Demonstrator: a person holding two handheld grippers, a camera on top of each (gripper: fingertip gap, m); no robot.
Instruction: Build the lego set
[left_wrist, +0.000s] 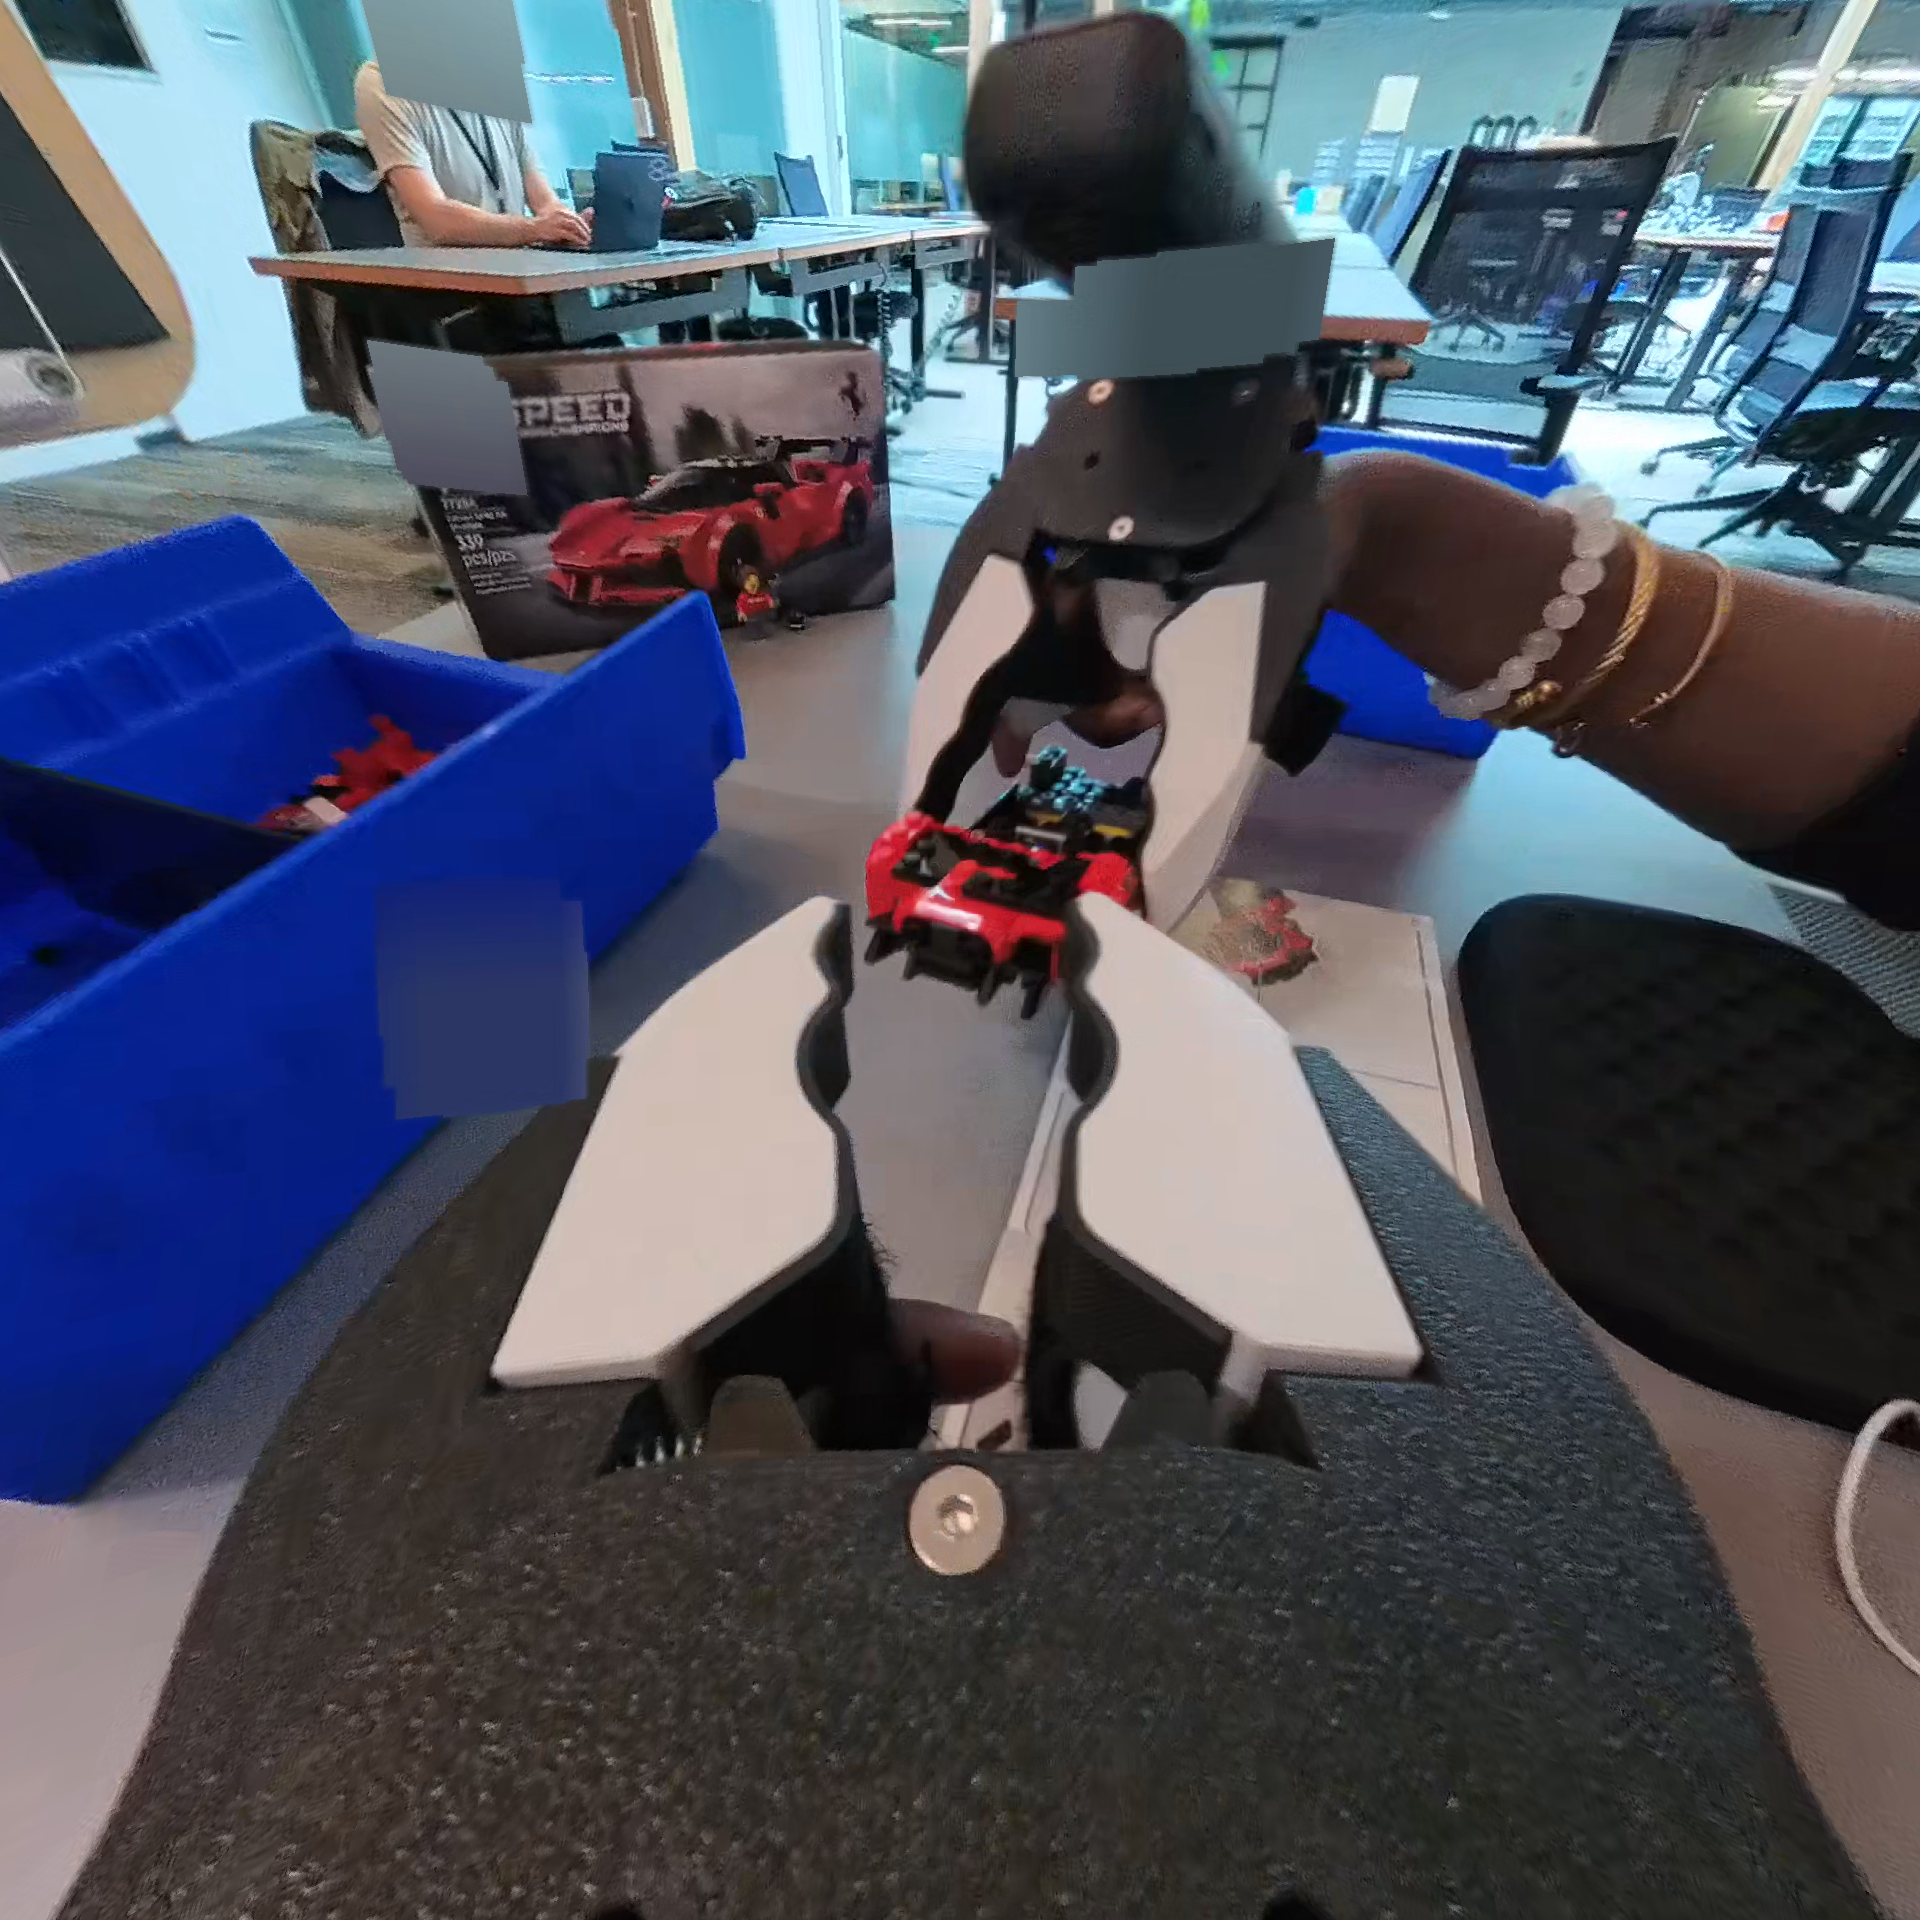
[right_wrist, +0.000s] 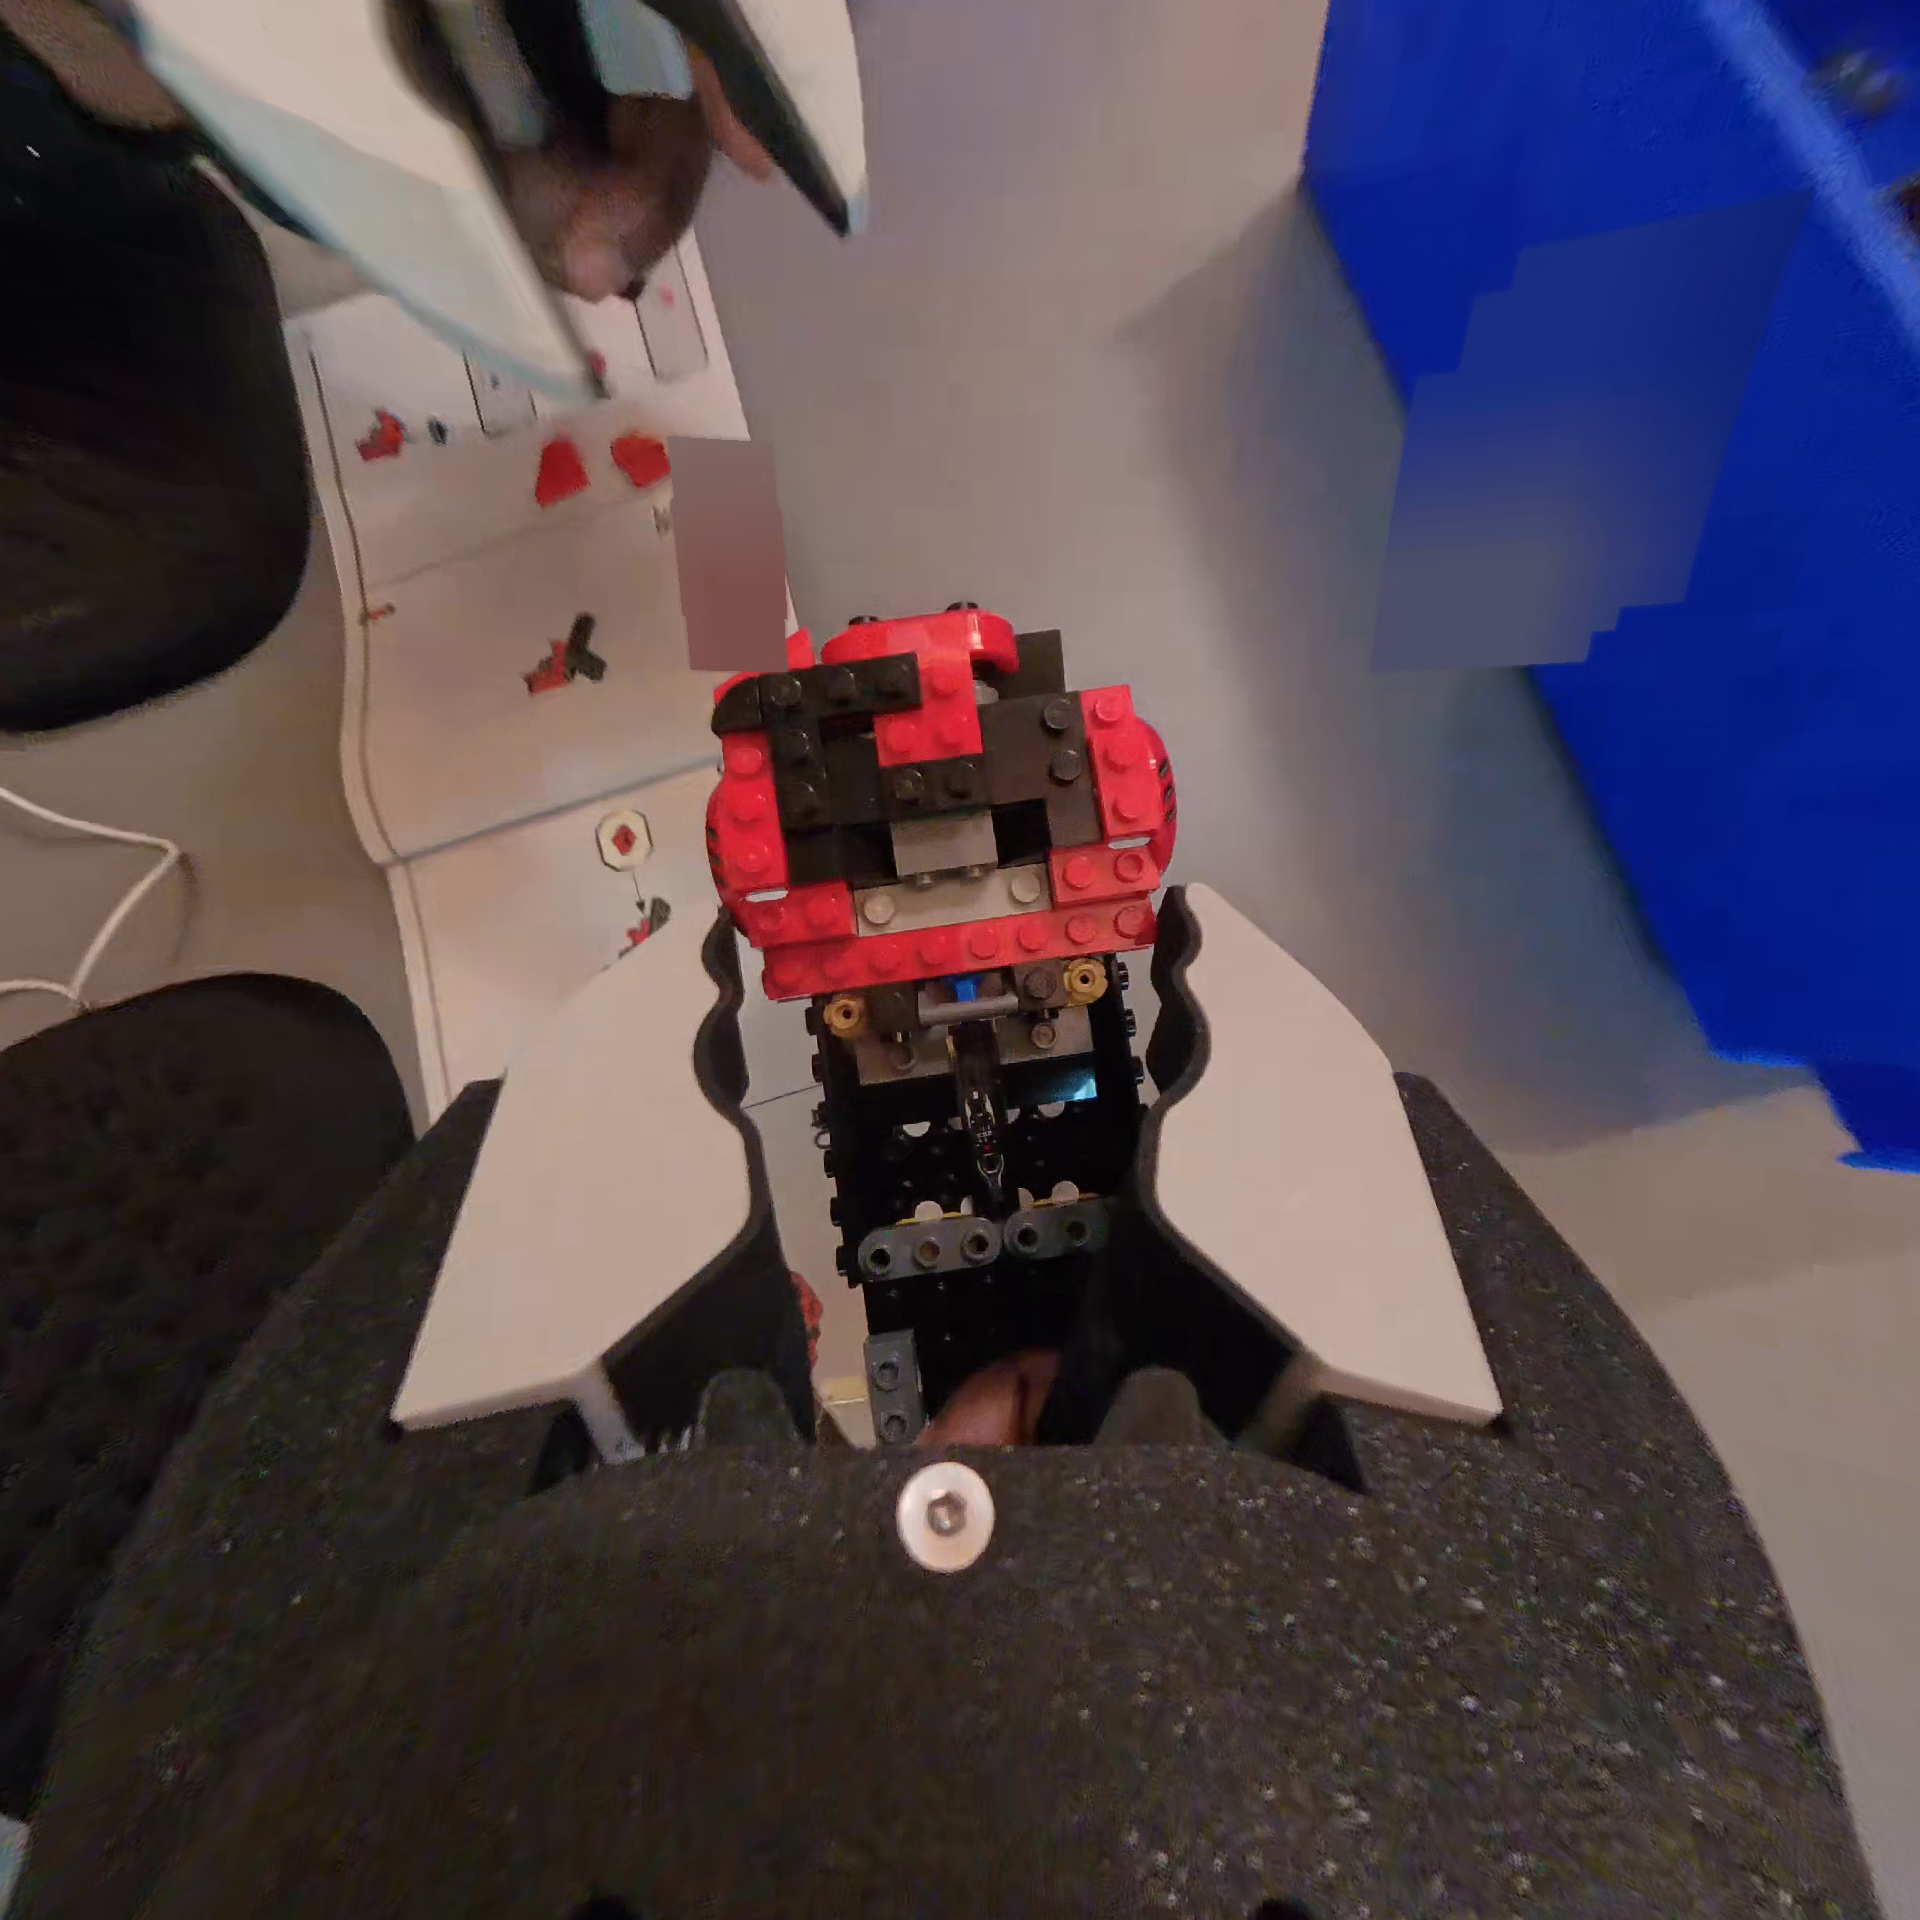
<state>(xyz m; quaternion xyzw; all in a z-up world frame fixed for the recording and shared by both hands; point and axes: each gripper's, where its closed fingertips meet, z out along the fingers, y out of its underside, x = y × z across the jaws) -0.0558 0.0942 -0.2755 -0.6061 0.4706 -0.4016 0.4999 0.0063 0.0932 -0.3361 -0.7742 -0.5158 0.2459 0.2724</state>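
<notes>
A part-built red and black lego car is in the air over the grey table. My right gripper is shut on its black chassis, and its red front sticks out past the fingertips. In the left wrist view the right gripper comes down from above on the car. My left gripper is open and empty, with its white fingertips just short of the car's front. It shows blurred at the top left of the right wrist view.
A blue bin with red pieces stands at the left. The lego box stands behind it. An open instruction booklet lies under the car. A black mesh chair seat is at the right, with a white cable. Left tips to right tips: about 9 centimeters.
</notes>
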